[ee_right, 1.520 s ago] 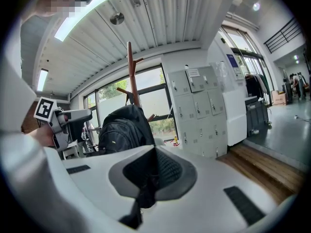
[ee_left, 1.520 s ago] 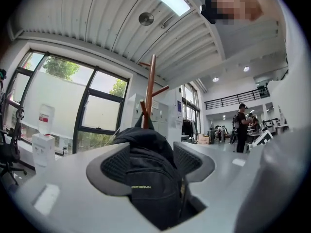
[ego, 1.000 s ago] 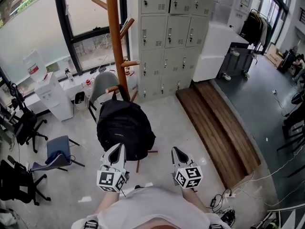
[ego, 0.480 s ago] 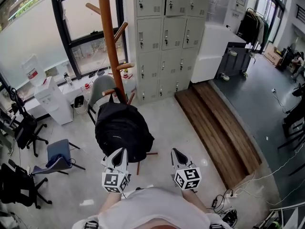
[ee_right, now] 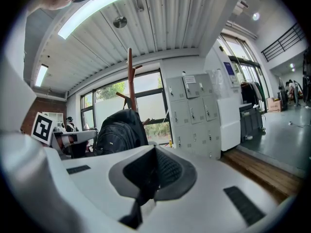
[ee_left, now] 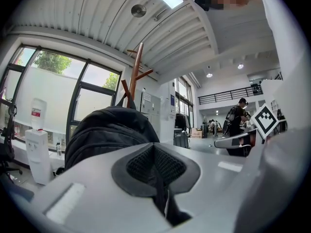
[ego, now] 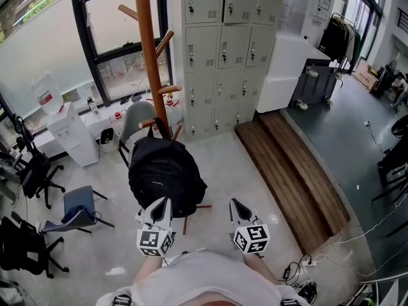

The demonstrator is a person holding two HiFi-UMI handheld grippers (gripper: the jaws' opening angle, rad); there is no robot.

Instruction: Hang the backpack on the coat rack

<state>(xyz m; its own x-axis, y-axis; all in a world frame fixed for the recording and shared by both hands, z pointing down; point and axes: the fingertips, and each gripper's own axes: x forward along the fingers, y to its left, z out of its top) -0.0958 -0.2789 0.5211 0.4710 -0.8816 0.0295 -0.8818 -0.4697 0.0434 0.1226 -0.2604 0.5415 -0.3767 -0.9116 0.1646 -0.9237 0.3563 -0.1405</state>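
Note:
A black backpack (ego: 166, 174) hangs by its top loop from a low peg of the wooden coat rack (ego: 148, 56). It fills the middle of the left gripper view as the backpack (ee_left: 107, 130), with the rack's pole (ee_left: 135, 69) rising behind it. My left gripper (ego: 162, 203) is shut and empty, just in front of the bag's lower edge. My right gripper (ego: 237, 204) is also shut and empty, off to the bag's right. In the right gripper view the backpack (ee_right: 119, 127) and the rack (ee_right: 130, 76) stand to the left of centre.
Grey lockers (ego: 229, 43) line the wall behind the rack. A raised wooden step (ego: 290, 164) runs along the right. A grey chair (ego: 137, 116) stands behind the rack, with office chairs (ego: 80, 206) and a water dispenser (ego: 70, 129) at the left by the window.
My left gripper has sunk slightly in front of the backpack. The bag still hangs on the rack and the right gripper has kept still.

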